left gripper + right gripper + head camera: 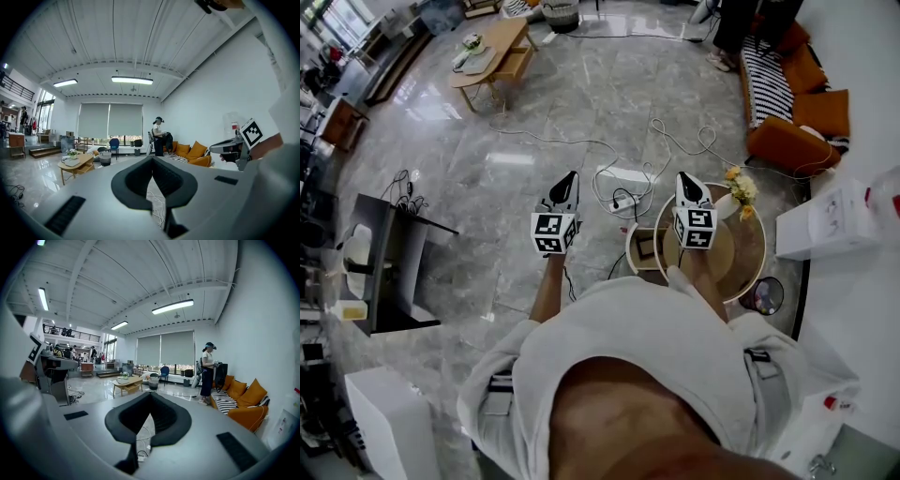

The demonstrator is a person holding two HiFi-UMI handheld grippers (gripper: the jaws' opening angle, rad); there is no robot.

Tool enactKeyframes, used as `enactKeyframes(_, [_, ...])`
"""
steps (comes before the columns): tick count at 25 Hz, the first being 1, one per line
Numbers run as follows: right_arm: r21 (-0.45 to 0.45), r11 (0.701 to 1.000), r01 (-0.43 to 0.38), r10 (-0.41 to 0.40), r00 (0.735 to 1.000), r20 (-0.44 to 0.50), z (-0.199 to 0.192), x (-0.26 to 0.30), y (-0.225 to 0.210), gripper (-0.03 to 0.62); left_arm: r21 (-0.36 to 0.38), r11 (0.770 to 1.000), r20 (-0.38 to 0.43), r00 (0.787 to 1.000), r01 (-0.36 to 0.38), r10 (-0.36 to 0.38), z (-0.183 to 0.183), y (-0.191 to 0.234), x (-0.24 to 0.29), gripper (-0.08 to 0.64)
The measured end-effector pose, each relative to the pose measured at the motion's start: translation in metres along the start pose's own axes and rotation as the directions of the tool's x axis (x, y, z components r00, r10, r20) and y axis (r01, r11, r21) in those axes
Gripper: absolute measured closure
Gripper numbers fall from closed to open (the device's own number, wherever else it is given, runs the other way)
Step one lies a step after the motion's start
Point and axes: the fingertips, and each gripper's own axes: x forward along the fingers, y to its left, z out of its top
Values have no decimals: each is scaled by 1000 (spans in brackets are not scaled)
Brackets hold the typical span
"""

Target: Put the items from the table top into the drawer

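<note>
Both grippers are held up at chest height and point out across the room, away from the table. My left gripper [568,180] [152,161] is shut with nothing in it. The right gripper [685,179] [150,395] is shut and empty too, and hangs over the near-left rim of a small round wooden table [748,265]. On the far side of that table stands a vase of yellow flowers [740,188]. A square open compartment, probably the drawer [645,247], juts from the table's left side. Seen from the left gripper, the right gripper [236,146] is off to the right.
A white power strip with cables [622,185] lies on the marble floor ahead. A white box [825,225] rests on a white surface at right, with a dark round object [763,295] below it. Farther off are an orange sofa [792,141], a low wooden table [492,52] and a standing person [207,373].
</note>
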Motion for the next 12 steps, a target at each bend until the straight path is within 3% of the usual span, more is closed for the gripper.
enactKeyframes(12, [10, 1000, -5, 5, 1000, -5, 1, 1, 15, 569, 0, 1000, 7, 1000, -9, 9, 3, 10, -12, 545])
